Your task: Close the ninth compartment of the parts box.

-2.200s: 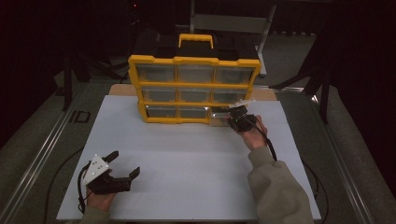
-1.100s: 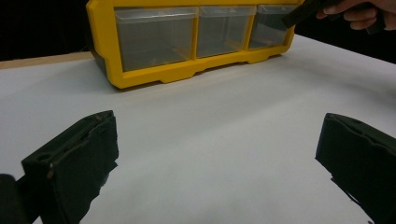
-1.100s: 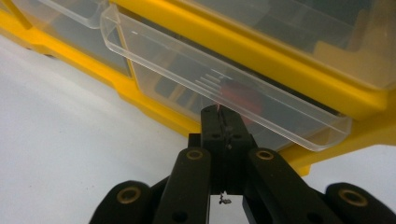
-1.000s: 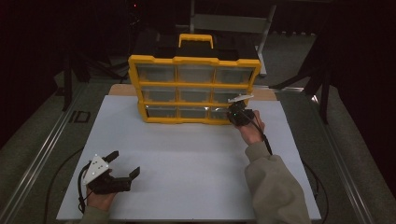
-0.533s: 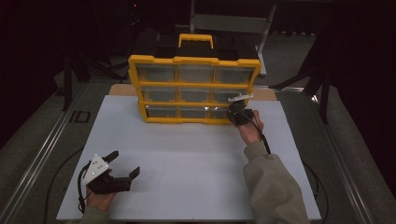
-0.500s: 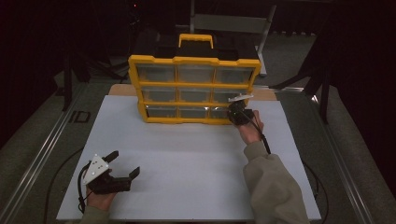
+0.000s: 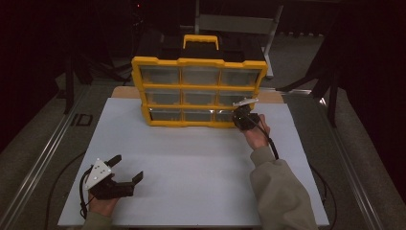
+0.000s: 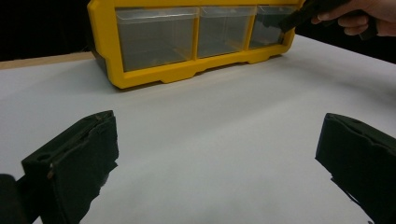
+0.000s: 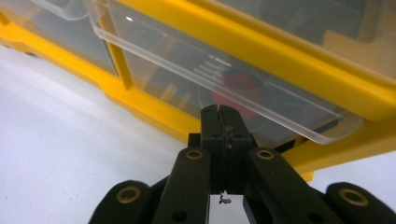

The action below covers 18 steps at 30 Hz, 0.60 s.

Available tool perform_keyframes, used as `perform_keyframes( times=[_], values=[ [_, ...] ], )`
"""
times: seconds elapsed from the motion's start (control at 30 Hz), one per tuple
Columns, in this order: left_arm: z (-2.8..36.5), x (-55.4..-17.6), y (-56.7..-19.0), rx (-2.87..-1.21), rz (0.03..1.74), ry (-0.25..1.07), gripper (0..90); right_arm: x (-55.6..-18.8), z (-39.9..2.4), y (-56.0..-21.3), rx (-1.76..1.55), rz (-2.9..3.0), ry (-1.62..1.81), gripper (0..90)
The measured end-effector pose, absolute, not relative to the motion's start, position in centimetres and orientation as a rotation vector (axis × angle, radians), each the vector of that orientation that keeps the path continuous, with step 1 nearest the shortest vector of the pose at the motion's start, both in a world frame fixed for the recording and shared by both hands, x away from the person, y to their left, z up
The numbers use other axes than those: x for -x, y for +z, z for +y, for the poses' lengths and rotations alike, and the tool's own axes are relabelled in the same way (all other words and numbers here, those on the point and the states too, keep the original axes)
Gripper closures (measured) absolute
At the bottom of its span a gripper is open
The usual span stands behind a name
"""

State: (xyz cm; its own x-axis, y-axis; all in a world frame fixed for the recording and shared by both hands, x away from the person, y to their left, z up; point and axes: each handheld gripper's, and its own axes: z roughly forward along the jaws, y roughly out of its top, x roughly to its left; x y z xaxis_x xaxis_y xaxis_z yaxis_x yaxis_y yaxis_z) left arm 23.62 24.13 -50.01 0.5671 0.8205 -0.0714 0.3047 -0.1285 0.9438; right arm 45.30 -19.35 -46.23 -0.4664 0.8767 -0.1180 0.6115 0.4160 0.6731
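— Which drawer is being worked on?

— The bottom-right drawer (image 7: 224, 115) of the yellow organizer (image 7: 198, 62), the clear plastic one in the lowest row, at the right end. The organizer is standing at the far side of the white counter (image 7: 191, 158). In the right gripper view the drawer (image 9: 224, 88) is sitting a little proud of the yellow frame, with a red thing (image 9: 236, 91) showing through its front.

— And the right tongs?

— The right tongs (image 7: 238, 118) are pressing their tips up against that drawer's front, just under its lip. The jaws are closed flat together, and I'm seeing nothing caught between them (image 9: 223, 122).

— How is that drawer going to handle, do you think?

— Light, I'd guess, and stiff but thin-walled, so it's likely brittle if squeezed hard. The plastic is looking smooth and slick. The ribbed patch on the lip (image 9: 210, 71) is probably the place to hook or pinch, near the middle so the drawer is sliding straight rather than jamming.

— And the other hand?

— The left tongs (image 7: 125, 168) are resting low over the near-left part of the counter, well apart from the organizer, jaws spread wide and holding nothing.
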Motion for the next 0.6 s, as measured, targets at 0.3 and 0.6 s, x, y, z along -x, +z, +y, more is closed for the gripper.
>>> perform_keyframes(
  times=[0.3,0.6],
  values=[
    [24.2,-23.6,-50.0,-1.695,0.946,0.582,0.0,-44.6,-19.0,-46.0,-1.207,2.268,0.759,75.2],
    [24.2,-23.6,-50.0,-1.693,0.947,0.582,0.0,-43.6,-18.7,-45.9,-1.161,2.33,0.75,60.3]
  ],
)
